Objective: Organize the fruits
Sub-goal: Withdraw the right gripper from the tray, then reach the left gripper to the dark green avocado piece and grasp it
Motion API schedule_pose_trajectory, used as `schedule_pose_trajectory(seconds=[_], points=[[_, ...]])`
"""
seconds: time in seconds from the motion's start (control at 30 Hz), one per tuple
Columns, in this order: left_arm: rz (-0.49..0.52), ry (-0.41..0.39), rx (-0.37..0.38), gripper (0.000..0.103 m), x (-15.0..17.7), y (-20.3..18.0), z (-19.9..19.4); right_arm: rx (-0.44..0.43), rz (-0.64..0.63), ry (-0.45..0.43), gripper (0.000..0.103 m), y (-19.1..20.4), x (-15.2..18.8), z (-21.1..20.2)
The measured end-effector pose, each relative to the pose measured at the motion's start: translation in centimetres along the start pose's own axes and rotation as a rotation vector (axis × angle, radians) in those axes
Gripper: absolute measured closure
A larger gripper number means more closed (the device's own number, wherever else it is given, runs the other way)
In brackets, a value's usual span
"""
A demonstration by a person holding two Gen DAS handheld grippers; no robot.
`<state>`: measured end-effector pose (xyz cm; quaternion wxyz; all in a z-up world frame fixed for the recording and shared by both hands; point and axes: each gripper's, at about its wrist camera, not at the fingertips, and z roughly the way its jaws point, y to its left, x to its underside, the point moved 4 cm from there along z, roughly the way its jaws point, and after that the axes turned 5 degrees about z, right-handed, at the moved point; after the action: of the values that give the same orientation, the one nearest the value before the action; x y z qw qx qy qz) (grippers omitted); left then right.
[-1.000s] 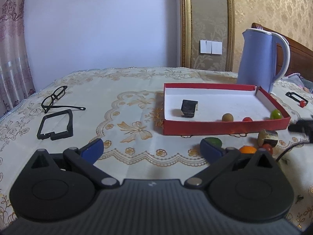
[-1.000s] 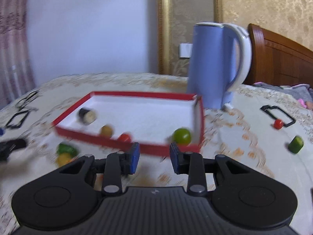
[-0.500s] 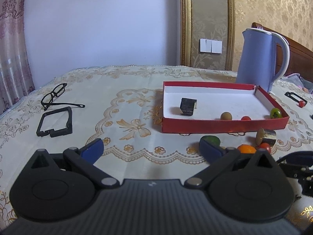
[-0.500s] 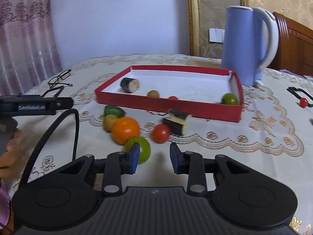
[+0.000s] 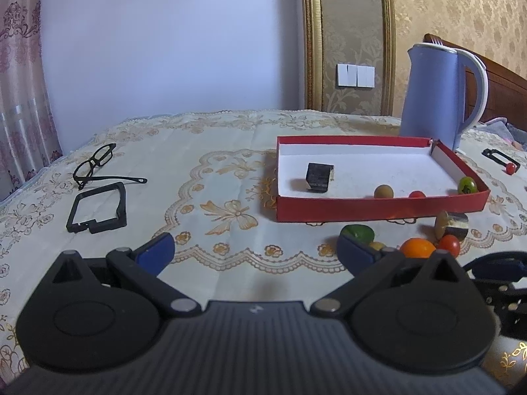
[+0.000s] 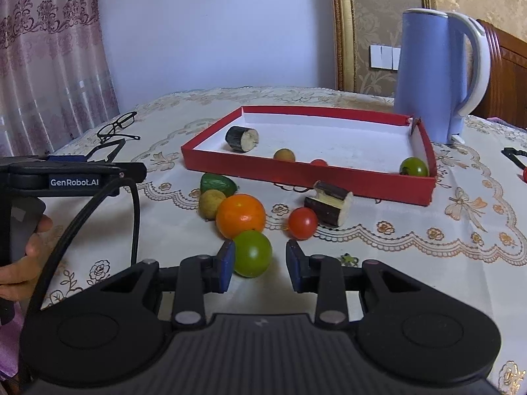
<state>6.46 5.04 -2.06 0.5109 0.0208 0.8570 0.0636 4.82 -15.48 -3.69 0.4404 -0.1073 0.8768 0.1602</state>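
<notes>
Standing well beyond the right tongs point(image 6: 260, 265), the red tray point(image 6: 329, 182) holds a few fruits. An orange point(image 6: 240, 215) sits just ahead, and a green tomato point(image 6: 253, 253) lies between their slightly parted, empty pads. Left tongs point(image 5: 253, 251) gape wide, empty.

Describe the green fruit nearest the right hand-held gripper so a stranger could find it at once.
Start at the red tray on the tablecloth; a cluster of loose fruit lies in front of it. The green tomato is the piece farthest from the tray, touching the orange. It is round, unlike the elongated dark green fruit by the tray wall.
</notes>
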Motion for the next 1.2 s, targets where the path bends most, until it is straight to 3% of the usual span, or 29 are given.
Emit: schedule_pose_trajectory(seconds=[0.47,0.8,0.97,1.2], points=[[-0.001,0.003,-0.004,0.000,0.2,0.4,0.2,0.006,-0.001,0.040,0.069,0.6,0.5,2.1],[0.001,-0.002,0.008,0.000,0.1,0.2,0.1,0.020,0.015,0.006,0.069,0.0,0.2,1.7],[-0.021,-0.008,0.053,0.000,-0.3,-0.4,0.1,0.028,0.032,-0.020,0.070,-0.8,0.0,0.7],[-0.066,0.025,0.181,0.000,-2.9,-2.5,1.2,0.046,0.042,-0.043,0.070,-1.5,0.0,-0.1]])
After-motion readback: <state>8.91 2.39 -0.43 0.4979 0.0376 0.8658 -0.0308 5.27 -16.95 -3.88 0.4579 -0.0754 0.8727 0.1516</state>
